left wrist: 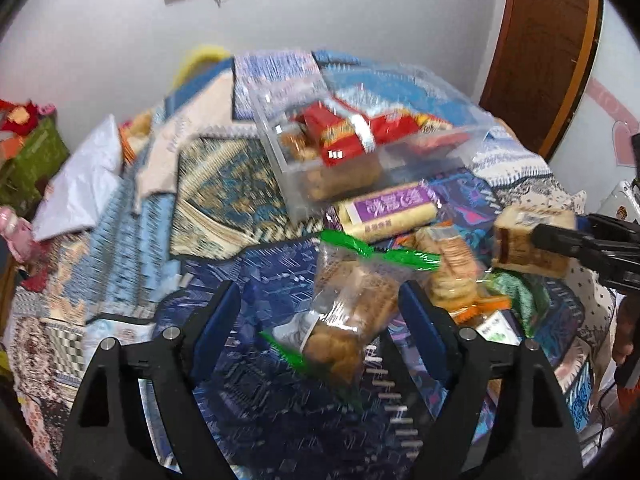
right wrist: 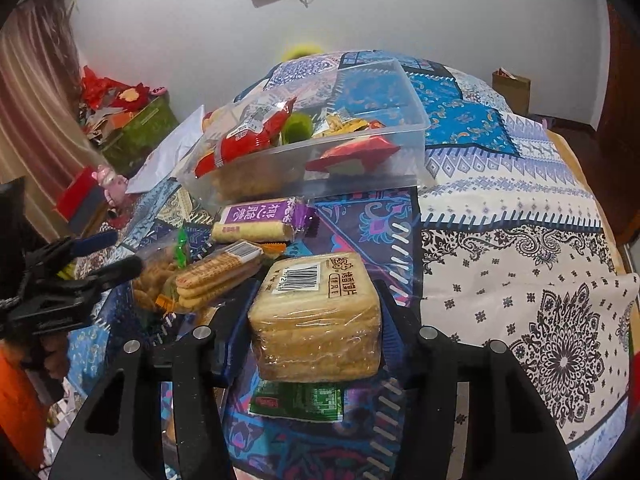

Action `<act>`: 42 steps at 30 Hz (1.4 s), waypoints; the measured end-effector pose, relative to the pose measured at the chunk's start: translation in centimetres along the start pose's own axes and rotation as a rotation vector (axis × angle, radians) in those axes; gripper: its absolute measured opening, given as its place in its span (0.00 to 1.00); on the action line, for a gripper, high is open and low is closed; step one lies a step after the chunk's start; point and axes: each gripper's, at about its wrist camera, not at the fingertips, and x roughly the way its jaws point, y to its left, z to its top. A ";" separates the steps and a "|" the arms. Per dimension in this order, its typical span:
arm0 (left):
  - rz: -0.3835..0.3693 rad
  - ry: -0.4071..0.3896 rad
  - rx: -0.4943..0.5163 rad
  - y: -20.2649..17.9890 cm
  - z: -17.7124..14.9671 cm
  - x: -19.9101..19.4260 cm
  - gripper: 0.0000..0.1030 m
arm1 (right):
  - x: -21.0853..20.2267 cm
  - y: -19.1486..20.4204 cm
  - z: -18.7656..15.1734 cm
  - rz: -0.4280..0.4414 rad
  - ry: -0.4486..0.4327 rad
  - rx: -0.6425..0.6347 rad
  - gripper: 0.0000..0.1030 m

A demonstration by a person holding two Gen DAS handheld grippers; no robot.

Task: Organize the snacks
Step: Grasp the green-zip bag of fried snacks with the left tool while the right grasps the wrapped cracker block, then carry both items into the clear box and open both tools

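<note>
A clear plastic bin with red snack packs stands at the back of the patterned table. My left gripper is open, its fingers on either side of a clear green-edged bag of brown snacks; contact is not clear. My right gripper is shut on a wrapped block of toast slices, also seen at the right of the left wrist view. A purple-labelled biscuit roll and a cracker pack lie in front of the bin.
A green packet lies under the toast block. The patterned cloth covers the table. A white bag lies at the left. A green box with red items stands beyond the table. A brown door is at the right.
</note>
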 end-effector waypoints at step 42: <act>0.000 -0.248 -0.197 2.0 9.9 -3.9 0.47 | -2.6 1.4 10.5 -0.024 -0.253 -0.064 0.50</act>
